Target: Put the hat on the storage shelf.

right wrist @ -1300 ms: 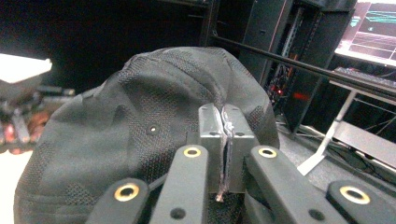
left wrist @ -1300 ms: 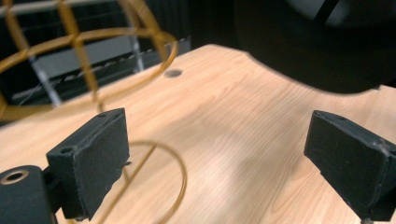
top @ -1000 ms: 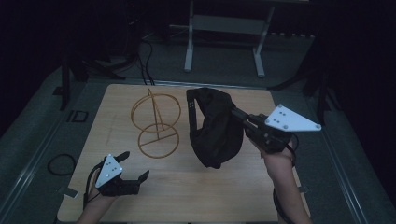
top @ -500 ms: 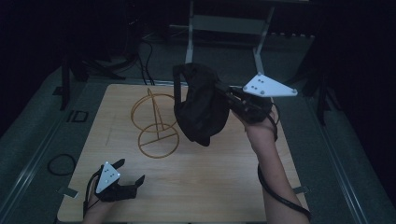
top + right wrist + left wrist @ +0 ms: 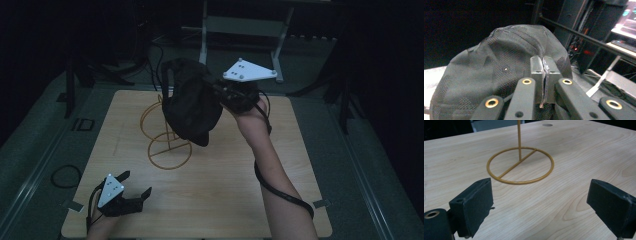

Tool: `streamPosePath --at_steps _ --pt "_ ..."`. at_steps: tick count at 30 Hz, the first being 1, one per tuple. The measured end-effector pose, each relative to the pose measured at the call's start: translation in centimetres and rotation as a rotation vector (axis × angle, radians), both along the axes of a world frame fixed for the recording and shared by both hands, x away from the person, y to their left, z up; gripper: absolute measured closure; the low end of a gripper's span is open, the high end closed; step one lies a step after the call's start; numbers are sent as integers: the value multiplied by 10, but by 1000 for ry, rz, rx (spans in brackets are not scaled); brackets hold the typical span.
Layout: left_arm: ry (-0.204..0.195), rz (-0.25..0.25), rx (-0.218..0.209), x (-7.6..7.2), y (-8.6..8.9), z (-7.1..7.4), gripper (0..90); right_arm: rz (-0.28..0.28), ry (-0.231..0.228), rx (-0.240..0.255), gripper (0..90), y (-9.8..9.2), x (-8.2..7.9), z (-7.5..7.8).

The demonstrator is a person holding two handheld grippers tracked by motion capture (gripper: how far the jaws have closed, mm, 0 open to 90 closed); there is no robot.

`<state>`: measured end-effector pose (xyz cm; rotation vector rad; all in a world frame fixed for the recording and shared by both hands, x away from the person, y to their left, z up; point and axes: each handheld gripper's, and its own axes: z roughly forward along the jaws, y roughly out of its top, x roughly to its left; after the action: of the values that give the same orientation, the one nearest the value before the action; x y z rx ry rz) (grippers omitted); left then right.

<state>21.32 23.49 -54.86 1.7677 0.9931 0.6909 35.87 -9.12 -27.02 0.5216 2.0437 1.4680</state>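
your left gripper [image 5: 134, 195] sits low at the near left corner of the pale wooden table [image 5: 220, 200], its two black jaws spread wide with nothing between them; in the left gripper view they frame bare wood grain, and just beyond them lies the round base ring of the thin gold-coloured wire stand [image 5: 520, 166], with its crossbar and its upright rod rising out of the top of the picture. from the high view that stand [image 5: 167, 147] is on the table's left-centre, well apart from your left gripper. your right forearm reaches up the right side of the table, a black cable looped around it, and your right gripper [image 5: 220, 92] is lifted above the far half of the board with its grey three-cornered plate on top. its jaws are pinched tight on the black mesh-fabric cap [image 5: 192, 105]; in the right gripper view the pads meet on a thin fold of the cap [image 5: 499, 72], whose rounded crown bulges beyond them. the cap hangs in the air just beside and above the stand's upper loop, partly covering it from the high view; whether they touch you cannot tell. behind the table stands a grey metal frame [image 5: 245, 25] in the dark.
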Motion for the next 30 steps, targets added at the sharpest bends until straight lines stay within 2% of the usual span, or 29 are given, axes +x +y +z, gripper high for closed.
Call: streamPosePath --at_steps 8,19,22,30 --pt "11 -16 14 0 -2 -4 73 32 57 -26 883 27 13 -15" --pt "17 -22 9 0 -1 -5 73 63 151 -63 882 59 28 -43" --pt "14 -23 4 0 -1 -5 73 67 168 -84 882 67 30 -50" --pt "14 -20 -1 0 1 -4 73 92 229 -103 881 81 37 -63"
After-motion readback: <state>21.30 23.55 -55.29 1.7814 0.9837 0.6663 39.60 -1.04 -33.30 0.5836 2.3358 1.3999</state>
